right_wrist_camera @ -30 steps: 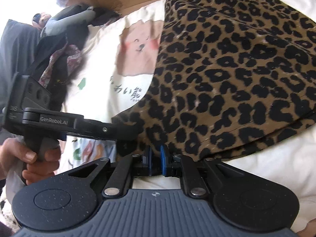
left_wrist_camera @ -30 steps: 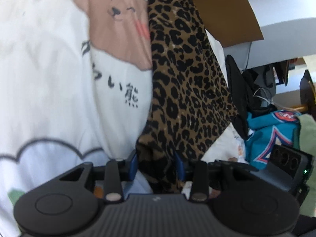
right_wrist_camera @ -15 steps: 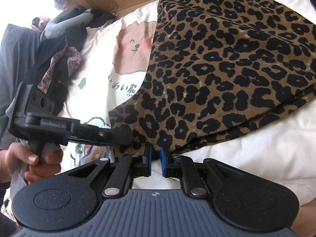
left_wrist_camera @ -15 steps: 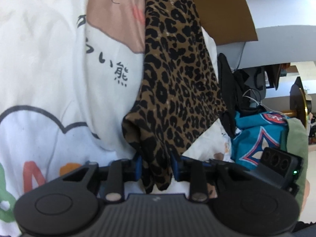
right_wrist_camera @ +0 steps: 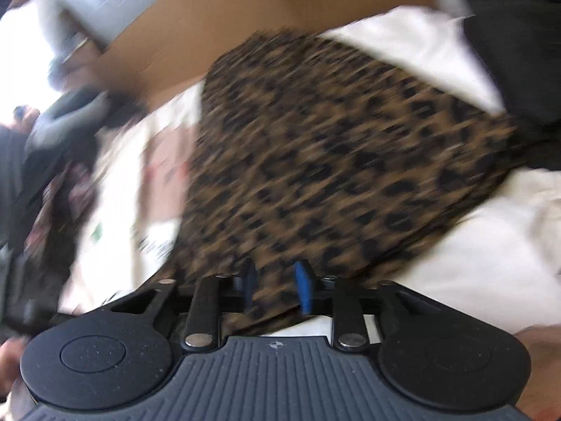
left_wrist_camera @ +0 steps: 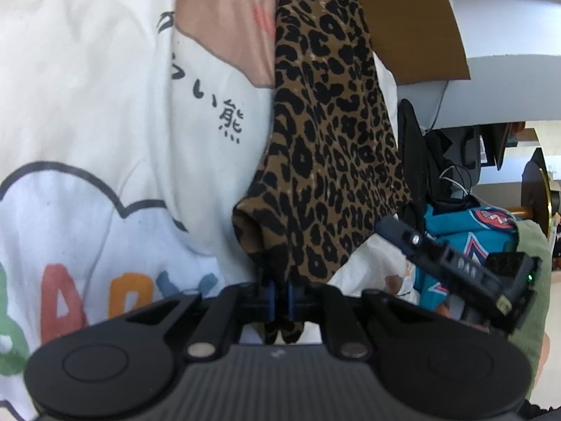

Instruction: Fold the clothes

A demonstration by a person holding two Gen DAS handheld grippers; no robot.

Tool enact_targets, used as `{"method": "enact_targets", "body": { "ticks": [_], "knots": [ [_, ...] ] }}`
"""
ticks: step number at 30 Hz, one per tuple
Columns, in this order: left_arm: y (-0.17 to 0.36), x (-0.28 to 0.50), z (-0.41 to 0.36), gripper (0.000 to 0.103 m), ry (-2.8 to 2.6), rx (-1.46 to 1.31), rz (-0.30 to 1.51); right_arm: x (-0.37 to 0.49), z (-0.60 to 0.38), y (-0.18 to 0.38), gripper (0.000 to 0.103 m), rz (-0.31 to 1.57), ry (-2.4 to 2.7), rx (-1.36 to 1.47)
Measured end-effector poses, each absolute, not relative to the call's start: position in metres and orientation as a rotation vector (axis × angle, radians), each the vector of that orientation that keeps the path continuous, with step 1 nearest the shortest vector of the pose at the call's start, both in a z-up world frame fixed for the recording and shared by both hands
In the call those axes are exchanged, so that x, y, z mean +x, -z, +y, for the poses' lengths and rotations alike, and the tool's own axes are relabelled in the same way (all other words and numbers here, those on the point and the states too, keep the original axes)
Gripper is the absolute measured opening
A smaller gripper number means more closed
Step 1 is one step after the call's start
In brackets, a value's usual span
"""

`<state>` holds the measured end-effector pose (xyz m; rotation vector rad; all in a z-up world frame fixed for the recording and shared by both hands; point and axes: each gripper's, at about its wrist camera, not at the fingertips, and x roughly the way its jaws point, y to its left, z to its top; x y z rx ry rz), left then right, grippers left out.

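Note:
A leopard-print garment (left_wrist_camera: pixel 326 161) lies folded on a white sheet printed with a bear and letters (left_wrist_camera: pixel 105 140). My left gripper (left_wrist_camera: pixel 280 296) is shut on the garment's near corner, with cloth bunched between the blue pads. In the right wrist view, which is blurred by motion, the garment (right_wrist_camera: pixel 326 161) spreads ahead. My right gripper (right_wrist_camera: pixel 277 286) is open, its blue pads (right_wrist_camera: pixel 304 286) apart with the garment's edge lying between them. The right gripper's body shows in the left wrist view (left_wrist_camera: pixel 452 270), to the right of the garment.
A brown cardboard box (left_wrist_camera: pixel 413 28) stands behind the garment. A teal printed garment (left_wrist_camera: pixel 466 245) and dark clothes (left_wrist_camera: pixel 420 161) lie to the right. In the right wrist view, dark clothes (right_wrist_camera: pixel 59 161) pile at the left and a black item (right_wrist_camera: pixel 519 52) sits at the upper right.
My left gripper closed on the leopard garment's corner. My right gripper opened, let go of the edge and is swinging fast, blurring its view.

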<state>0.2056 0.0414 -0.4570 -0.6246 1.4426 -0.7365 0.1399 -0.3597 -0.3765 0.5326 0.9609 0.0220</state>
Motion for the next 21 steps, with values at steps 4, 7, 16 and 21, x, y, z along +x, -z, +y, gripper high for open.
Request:
{"method": "enact_targets", "body": {
  "ticks": [4,7,16,21],
  "knots": [
    [0.457,0.207,0.043,0.007,0.729,-0.622,1.448,0.134,-0.398,0.380,0.039,0.926,0.152,0.542],
    [0.455,0.208,0.043,0.007,0.731,-0.614,1.448,0.130,-0.425,0.385,0.039,0.890,0.261,0.608],
    [0.453,0.209,0.045,0.007,0.732,-0.589,1.454,0.129,-0.467,0.406,0.047,0.850,0.390,0.755],
    [0.452,0.209,0.042,0.007,0.731,-0.580,1.457,0.127,-0.477,0.411,0.052,0.822,0.403,0.812]
  ]
}}
